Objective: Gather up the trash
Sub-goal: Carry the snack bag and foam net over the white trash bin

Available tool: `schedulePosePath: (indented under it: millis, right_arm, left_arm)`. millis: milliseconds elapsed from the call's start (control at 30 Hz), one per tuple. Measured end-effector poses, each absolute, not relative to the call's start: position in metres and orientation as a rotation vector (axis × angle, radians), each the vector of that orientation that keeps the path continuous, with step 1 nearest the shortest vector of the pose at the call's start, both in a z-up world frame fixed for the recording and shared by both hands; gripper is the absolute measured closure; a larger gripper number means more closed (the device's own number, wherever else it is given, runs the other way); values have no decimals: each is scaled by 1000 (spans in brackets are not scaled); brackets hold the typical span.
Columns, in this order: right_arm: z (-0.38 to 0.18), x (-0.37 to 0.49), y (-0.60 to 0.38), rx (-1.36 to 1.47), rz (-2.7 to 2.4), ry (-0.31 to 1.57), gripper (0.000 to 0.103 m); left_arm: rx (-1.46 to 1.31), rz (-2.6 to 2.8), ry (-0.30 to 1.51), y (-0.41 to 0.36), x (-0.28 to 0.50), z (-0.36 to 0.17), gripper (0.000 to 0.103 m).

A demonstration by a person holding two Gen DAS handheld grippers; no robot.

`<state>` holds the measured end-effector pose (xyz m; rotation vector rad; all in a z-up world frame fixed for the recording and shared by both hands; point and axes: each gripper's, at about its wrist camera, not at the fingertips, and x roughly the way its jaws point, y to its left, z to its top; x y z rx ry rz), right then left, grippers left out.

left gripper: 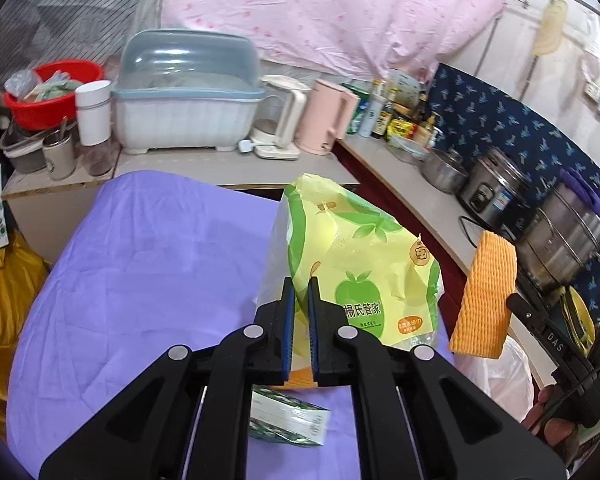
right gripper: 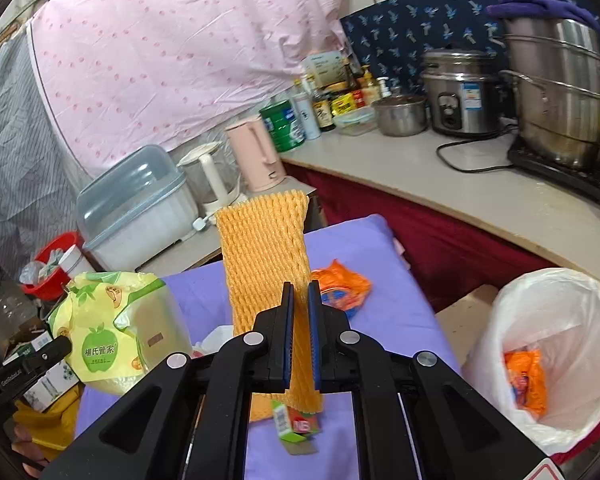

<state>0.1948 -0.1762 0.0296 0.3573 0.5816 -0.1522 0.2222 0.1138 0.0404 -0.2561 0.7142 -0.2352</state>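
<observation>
1. Orange foam net point(right gripper: 266, 248): clamped edge-on in the right tool point(right gripper: 299, 300), standing upright, clear of the purple-covered bench point(right gripper: 388, 312). A thin-edge pinch suits a floppy sleeve; it hangs free for a drop.
2. Green-yellow tissue wrapper point(left gripper: 340, 256): left tool point(left gripper: 299, 300) is clamped on its lower edge, and it looks lifted off the bench. Crumpled film, so any fold gives a grip.
3. Bin with white liner point(right gripper: 556, 352): at 4 o'clock of the right wrist view, beside the bench, mouth open. An orange wrapper point(right gripper: 526, 384) is already inside. Likely the drop point for both loads.
4. Left on the bench: another orange wrapper point(right gripper: 340, 286) at 1 o'clock of the right tool, a small green carton point(right gripper: 296, 426) under it, and a green-white box point(left gripper: 288, 420) under the left tool.
5. Judgement: carry phase; the net goes in first, being nearer the bin.
6. Risk: light pieces may cling to the pads on release.
</observation>
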Motion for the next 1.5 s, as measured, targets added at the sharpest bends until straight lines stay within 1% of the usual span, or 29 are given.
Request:
schedulePosePath:
  millis: [267,667,900,1167,1500]
  right_arm:
    - [41,138,-236,390,-252,532,96]
    - [18,52,-340,469,-448,516,96]
    - [-6,18,-387,507,-540,531,96]
    - [-39,4,-424,561,-602,565,96]
    - [-68,12,-444,596,-617,603,96]
  left_arm:
    - [-176,-367,707,36,190,55,97]
    - [-38,-561,706,-87,151,58,97]
    - [41,-634,737,-153,137,41,97]
    - [147,-682,774,-221,128,12,97]
    - [216,-703,836,-265,139,-21,95]
